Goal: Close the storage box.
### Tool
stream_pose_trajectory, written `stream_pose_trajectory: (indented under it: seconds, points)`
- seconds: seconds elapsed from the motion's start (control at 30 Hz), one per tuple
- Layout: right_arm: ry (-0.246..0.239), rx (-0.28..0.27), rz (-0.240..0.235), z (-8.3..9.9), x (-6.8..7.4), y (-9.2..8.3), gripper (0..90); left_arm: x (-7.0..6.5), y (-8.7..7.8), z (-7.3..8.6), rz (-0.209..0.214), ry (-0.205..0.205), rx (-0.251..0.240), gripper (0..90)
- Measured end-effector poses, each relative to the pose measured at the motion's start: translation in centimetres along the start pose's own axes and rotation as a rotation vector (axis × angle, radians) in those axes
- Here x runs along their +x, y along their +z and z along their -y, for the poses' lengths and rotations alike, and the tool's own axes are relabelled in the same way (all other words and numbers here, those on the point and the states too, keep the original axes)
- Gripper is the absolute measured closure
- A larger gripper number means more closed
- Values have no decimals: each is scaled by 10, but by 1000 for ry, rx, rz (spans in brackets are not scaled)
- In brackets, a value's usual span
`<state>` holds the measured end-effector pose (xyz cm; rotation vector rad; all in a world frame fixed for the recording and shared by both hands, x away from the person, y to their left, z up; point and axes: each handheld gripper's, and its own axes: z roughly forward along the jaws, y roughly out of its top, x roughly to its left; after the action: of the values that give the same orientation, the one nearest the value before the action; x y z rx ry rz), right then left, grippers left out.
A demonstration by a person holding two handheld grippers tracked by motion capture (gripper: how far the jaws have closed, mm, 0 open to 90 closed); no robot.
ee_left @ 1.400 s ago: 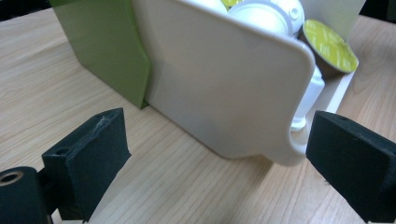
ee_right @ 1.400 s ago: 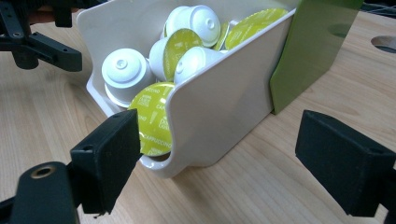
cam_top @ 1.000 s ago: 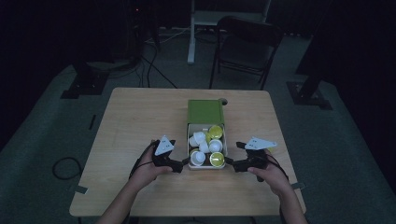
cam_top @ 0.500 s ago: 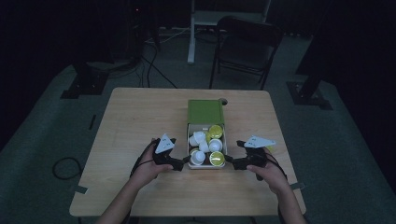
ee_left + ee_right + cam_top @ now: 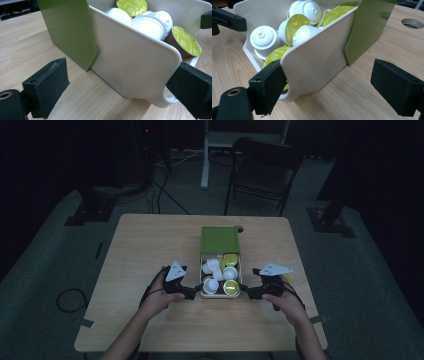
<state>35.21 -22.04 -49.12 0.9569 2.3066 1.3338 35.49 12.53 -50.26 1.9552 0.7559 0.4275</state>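
Observation:
A green box (image 5: 220, 239) stands mid-table with its white drawer (image 5: 220, 295) pulled out toward me. The drawer holds several white coffee capsules (image 5: 213, 285), some with lime-green lids (image 5: 230, 287). My left gripper (image 5: 196, 289) is open at the drawer's front left corner; in the left gripper view the drawer's side wall (image 5: 130, 60) stands between the jaws of the gripper (image 5: 120, 87), and the right one touches the front corner. My right gripper (image 5: 246, 293) is open at the front right corner; the gripper (image 5: 332, 87) straddles the drawer's wall (image 5: 317, 62), left jaw against the corner.
The wooden table (image 5: 150, 245) has bare surface on both sides of the box and a round hole (image 5: 239, 227) behind it. A dark chair (image 5: 262, 165) and stand legs are on the floor beyond the far edge.

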Motion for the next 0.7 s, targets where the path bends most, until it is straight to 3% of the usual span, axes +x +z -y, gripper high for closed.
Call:
stream_pose_trajectory:
  seconds: [0.7]
  points:
    - [18,-2,11,-5,-5,9,128,11,6,-4,-16,-5,6,56]
